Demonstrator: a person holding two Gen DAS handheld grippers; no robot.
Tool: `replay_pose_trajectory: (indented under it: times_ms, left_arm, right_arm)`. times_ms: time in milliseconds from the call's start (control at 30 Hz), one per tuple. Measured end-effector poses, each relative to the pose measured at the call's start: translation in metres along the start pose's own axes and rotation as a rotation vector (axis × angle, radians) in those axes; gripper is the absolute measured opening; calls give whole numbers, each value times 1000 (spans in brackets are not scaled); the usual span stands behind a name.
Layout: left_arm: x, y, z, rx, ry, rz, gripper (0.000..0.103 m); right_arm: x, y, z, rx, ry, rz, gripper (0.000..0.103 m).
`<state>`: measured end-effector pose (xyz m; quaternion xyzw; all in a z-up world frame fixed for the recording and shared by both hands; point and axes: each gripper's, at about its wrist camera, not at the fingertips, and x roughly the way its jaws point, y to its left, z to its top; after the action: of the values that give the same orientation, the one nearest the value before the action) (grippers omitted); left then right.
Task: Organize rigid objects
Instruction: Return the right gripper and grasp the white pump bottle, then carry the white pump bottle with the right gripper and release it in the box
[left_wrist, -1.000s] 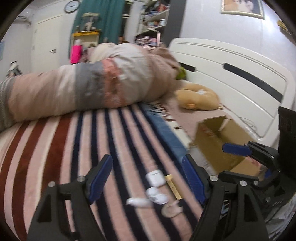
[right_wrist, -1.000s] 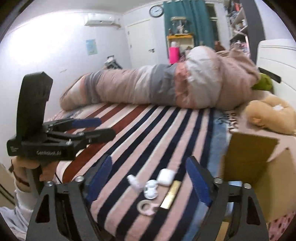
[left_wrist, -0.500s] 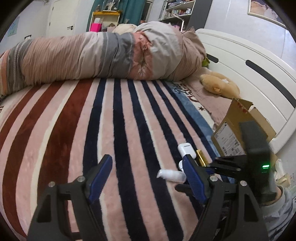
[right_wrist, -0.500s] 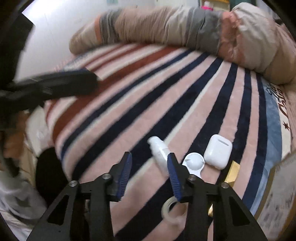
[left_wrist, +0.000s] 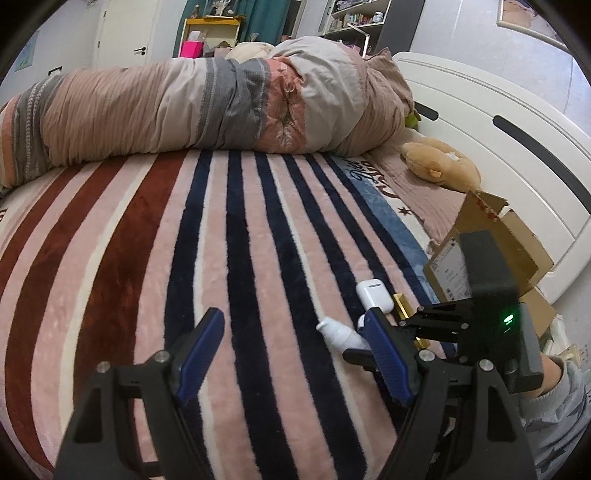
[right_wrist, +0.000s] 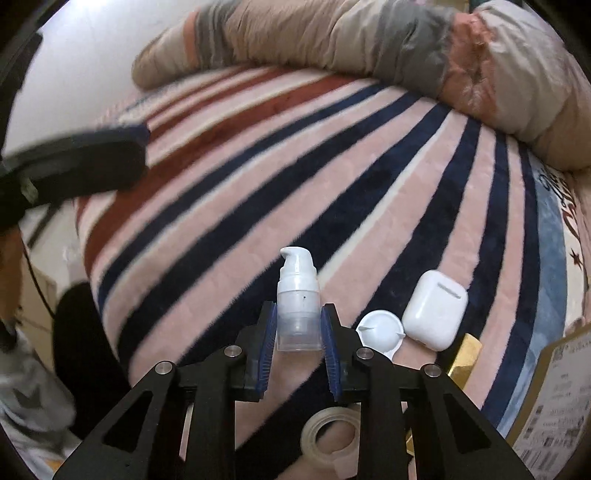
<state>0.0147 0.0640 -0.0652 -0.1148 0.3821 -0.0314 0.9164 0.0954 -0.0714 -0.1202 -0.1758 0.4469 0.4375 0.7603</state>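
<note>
Left gripper (left_wrist: 291, 354): spread wide, empty, over the striped plush blanket (left_wrist: 221, 240) near its front edge.
Small white pump bottle (right_wrist: 298, 301): lying on the blanket near the front edge, between the right gripper's blue pads (right_wrist: 269, 343).
Right gripper (right_wrist: 298, 345): narrowed around the bottle's base; whether pads already touch, cannot tell.
Key relation: bottle dead ahead of right gripper, long axis in line with fingers, nozzle pointing away toward the rolled duvet (right_wrist: 369, 40); right hand nearer.
White round cap (right_wrist: 380, 328), white earbud case (right_wrist: 436, 310), gold bar (right_wrist: 463, 356): just right of bottle.
Cardboard box (left_wrist: 495, 247): at the blanket's right edge, likely destination.
</note>
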Motion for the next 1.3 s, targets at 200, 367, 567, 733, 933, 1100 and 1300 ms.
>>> replay_pose_trajectory:
  times_ms: [200,367,567,733,933,1100,1300]
  left_arm:
    - [-16,-24,15,37,-31,-105,75]
    - [-23,-63,36,83,-49,-226,63]
    - [-20,-124,62,133,-47,-373,32]
    - [-5,-194,76,243,-15,-413,28]
    - [28,-271,84,350,59,-439,27]
    - [65,-321,86,415,166,-455,27]
    - [97,-347,80,472,249,-413,27]
  right_arm:
    - [-64,10,5,27,-198,49,20]
    - [-121,14,-1,33,-349,70,20]
    - [-178,-11,-31,91,-490,28,20]
    - [-206,-50,-59,161,-539,-19,20]
    - [-233,-106,-101,315,-540,-76,20]
    - [-242,-145,-127,433,-482,-131,20]
    - [-229,-164,-133,464,-348,-246,20]
